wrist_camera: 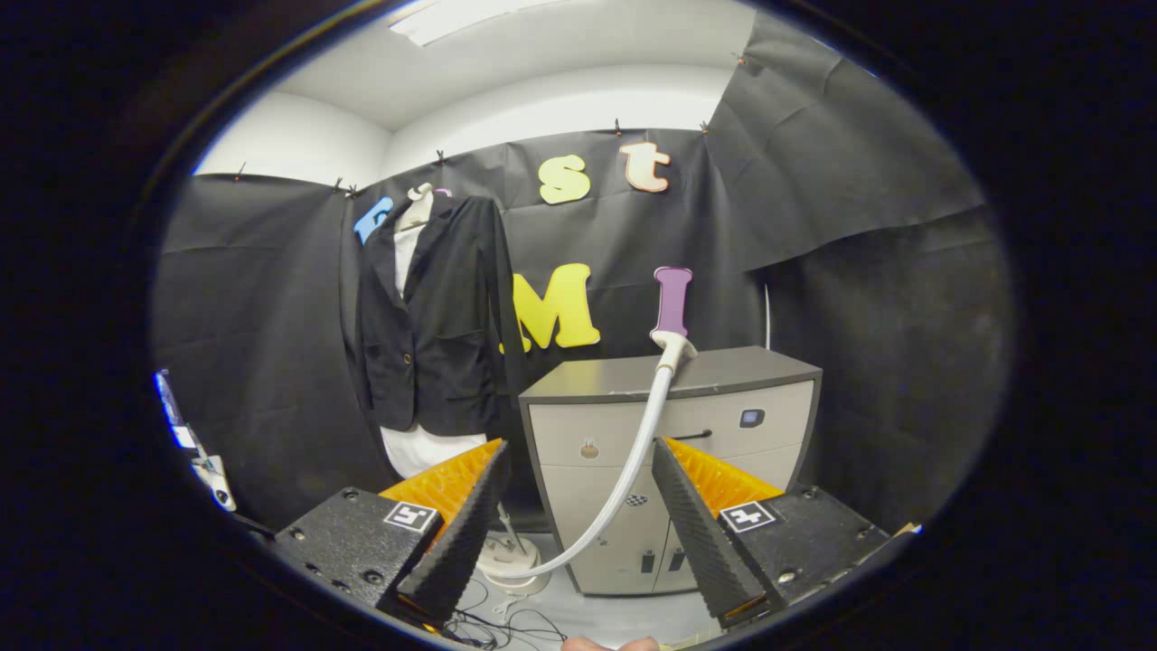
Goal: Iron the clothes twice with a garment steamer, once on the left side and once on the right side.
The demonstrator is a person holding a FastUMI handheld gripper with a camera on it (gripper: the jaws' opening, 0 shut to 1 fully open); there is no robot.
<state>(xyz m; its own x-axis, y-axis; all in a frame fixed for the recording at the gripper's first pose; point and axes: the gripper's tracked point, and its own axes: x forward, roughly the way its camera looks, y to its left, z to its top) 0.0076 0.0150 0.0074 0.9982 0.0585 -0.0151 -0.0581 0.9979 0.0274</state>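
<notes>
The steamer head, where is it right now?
In the gripper view the steamer head lies on top of the grey cabinet, right of the black jacket. It is beyond the open tongs, with its hose curving down between them.

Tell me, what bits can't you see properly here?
- Steamer head: small and far on the cabinet beyond the open gripper; its face is too small to make out.
- Hose: its lower end passes behind a finger.
- Jacket: its back is turned away.
- White base on the floor: partly covered by that finger.
</notes>
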